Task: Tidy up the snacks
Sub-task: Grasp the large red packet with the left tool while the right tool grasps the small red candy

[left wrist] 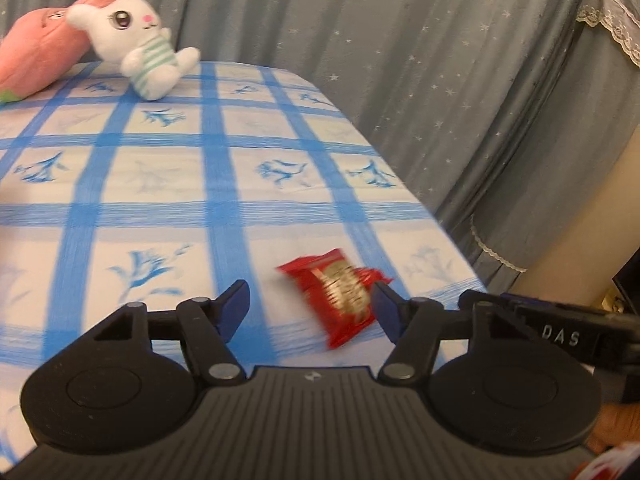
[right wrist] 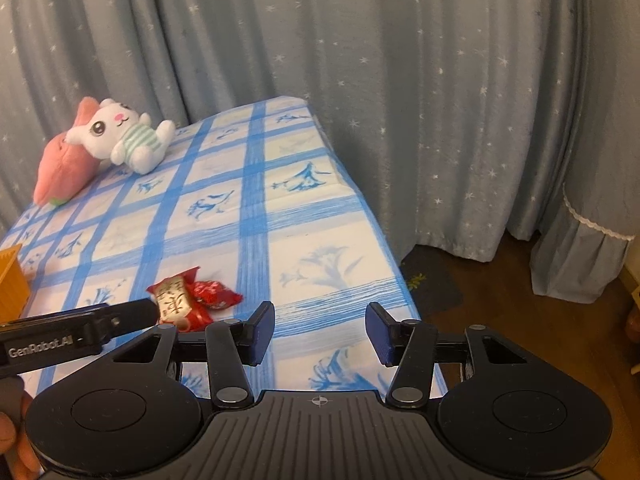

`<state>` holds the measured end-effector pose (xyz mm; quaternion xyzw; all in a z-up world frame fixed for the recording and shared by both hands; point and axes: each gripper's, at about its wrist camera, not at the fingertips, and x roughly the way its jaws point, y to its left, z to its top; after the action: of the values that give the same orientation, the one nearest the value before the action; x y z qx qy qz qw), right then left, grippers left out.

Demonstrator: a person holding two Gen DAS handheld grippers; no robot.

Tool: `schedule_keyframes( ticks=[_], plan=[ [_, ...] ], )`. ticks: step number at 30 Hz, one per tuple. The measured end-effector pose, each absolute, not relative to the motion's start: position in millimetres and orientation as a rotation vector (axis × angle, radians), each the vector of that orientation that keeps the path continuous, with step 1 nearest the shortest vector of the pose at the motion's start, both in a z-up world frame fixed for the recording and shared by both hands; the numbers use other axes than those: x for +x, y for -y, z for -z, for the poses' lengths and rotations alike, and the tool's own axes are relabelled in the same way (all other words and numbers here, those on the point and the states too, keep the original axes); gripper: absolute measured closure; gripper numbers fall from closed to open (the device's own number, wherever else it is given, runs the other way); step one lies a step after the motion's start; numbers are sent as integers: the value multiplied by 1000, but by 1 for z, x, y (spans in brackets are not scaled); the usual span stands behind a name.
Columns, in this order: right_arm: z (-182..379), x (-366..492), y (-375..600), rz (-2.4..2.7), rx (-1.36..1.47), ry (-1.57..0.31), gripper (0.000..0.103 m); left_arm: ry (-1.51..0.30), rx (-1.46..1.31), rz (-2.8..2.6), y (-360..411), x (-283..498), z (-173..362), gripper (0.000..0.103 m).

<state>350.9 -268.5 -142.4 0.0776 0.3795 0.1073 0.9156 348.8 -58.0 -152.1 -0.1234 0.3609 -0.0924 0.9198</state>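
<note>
An orange box (right wrist: 14, 280) is peeking in at the left edge of the right wrist view, cut off, so whether it is holding snacks cannot be told. Farther back, a pink plush (left wrist: 38, 52) and a white bunny toy (left wrist: 136, 44) are leaning together at the far end of the blue checked tablecloth (left wrist: 160, 200). The left gripper (left wrist: 310, 310) is hovering with its jaws spread wide, and the red snack packet (left wrist: 340, 296) is lying on the cloth between them, closer to the right finger and seemingly touching it. In the right wrist view a second red wrapper (right wrist: 214, 294) seems to be sitting just beside the packet (right wrist: 178, 300), though blur is making that hard to confirm. The packet is looking light, crinkly and slippery, likely crushable; pinching across its flat middle seems safest. The right gripper (right wrist: 320, 332) is hanging open over the table's near right corner, jaws apart and holding nothing
</note>
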Motion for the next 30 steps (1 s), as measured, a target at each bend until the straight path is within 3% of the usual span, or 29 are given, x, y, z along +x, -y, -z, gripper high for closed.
schedule_keyframes(
  ticks=[6,8,22,30],
  plan=[
    [145,356,275,-182,180,-781,51,-773,-218,210,75,363,163,65],
    [147,357,275,-183,183,-781,51,-768,-188,218,76,361,163,66],
    [157,361,229,-419,40,-740,51,-843,25,273,-1,334,148,69],
    [173,375,193,-518,-139,-703,56,-810,-13,270,-14,332,155,60]
  ],
)
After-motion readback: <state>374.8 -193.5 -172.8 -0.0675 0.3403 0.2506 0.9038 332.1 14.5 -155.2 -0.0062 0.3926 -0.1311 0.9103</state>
